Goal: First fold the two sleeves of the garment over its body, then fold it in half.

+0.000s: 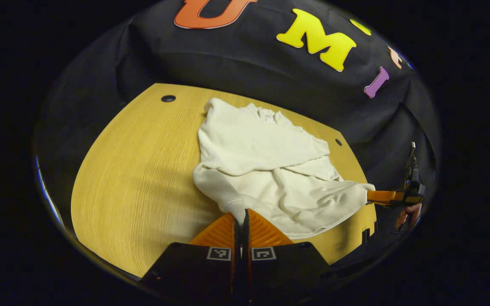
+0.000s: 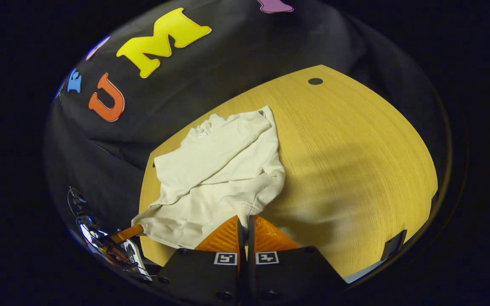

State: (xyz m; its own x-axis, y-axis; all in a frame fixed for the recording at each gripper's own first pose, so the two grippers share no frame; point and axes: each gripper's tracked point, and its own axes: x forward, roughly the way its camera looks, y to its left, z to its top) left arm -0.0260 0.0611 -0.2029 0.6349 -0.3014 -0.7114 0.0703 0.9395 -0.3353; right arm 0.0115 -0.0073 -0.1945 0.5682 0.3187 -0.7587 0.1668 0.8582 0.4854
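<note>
Cream cotton long-sleeved garment (image 1: 266, 170) lies on the pale wooden surface (image 1: 143, 178), both sleeves folded over its body. Each hand-held gripper is clamped on a hem corner: left (image 1: 241, 219), right (image 2: 243, 223). The left gripper view shows fingers (image 1: 408, 214) holding the right one.

one cream garment (image 1: 266, 170), one wooden table (image 1: 143, 170), two tools (image 1: 241, 221) (image 2: 245, 225), two table holes (image 1: 168, 98)

Table (image 1: 134, 170): wood-grain top, round dark holes near the far edge. Garment (image 1: 266, 170): pale, lying on it, sleeves folded over body.
</note>
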